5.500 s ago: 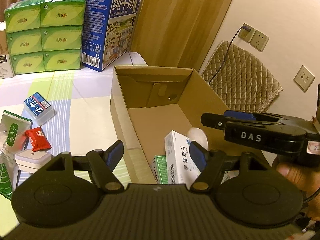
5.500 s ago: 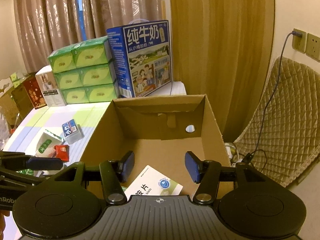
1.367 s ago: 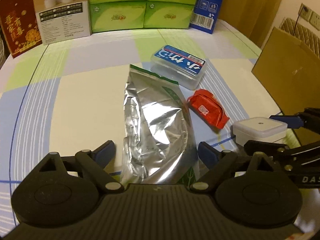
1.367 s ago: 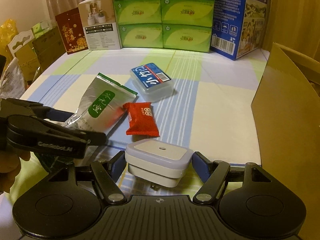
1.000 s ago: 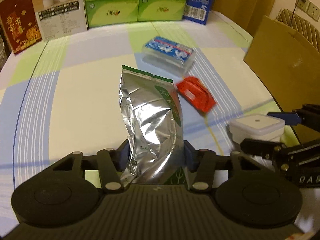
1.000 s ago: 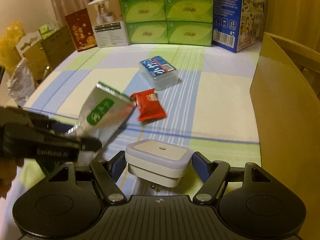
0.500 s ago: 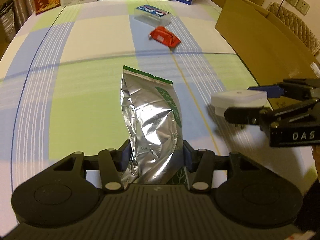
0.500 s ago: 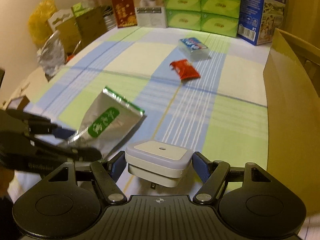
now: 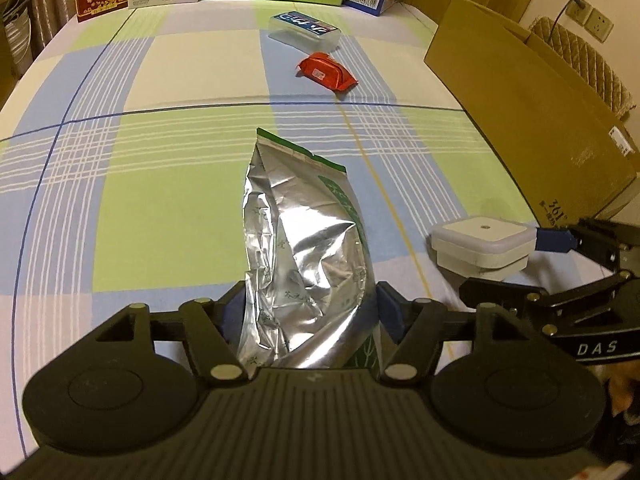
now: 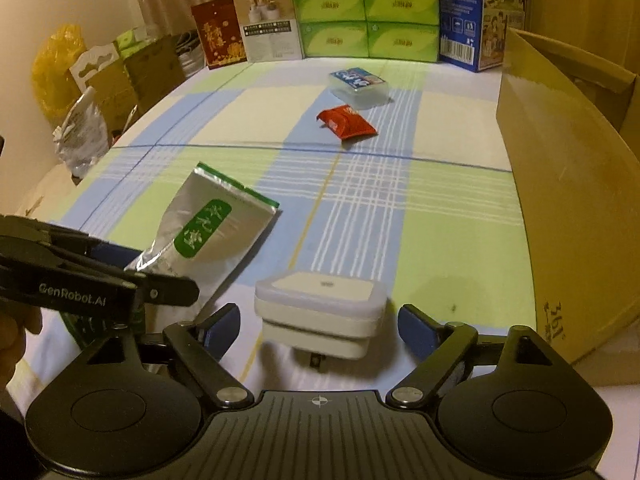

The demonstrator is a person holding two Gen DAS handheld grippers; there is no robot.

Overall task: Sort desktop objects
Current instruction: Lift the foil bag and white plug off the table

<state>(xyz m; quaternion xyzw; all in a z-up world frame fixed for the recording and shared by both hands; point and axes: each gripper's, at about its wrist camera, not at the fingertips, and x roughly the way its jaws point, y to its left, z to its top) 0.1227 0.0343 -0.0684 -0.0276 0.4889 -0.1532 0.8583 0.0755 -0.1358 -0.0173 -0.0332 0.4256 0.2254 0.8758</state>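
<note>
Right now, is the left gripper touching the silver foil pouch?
Touching. The left wrist view shows the left gripper closed on the foil pouch, with both blue pads pressed against its crumpled sides and no gap.

Along the far edge of the checked tablecloth (image 10: 440,208) stand a red gift box (image 10: 218,32), a white product carton (image 10: 270,26), a stack of green tissue packs (image 10: 364,8) and a blue milk carton (image 10: 482,16). Past the table's left edge sit a yellow bag (image 10: 56,68), a crumpled foil bag (image 10: 82,136) and brown cartons (image 10: 148,68). A quilted cushion (image 9: 584,60) and wall sockets (image 9: 592,16) lie beyond the right edge.
</note>
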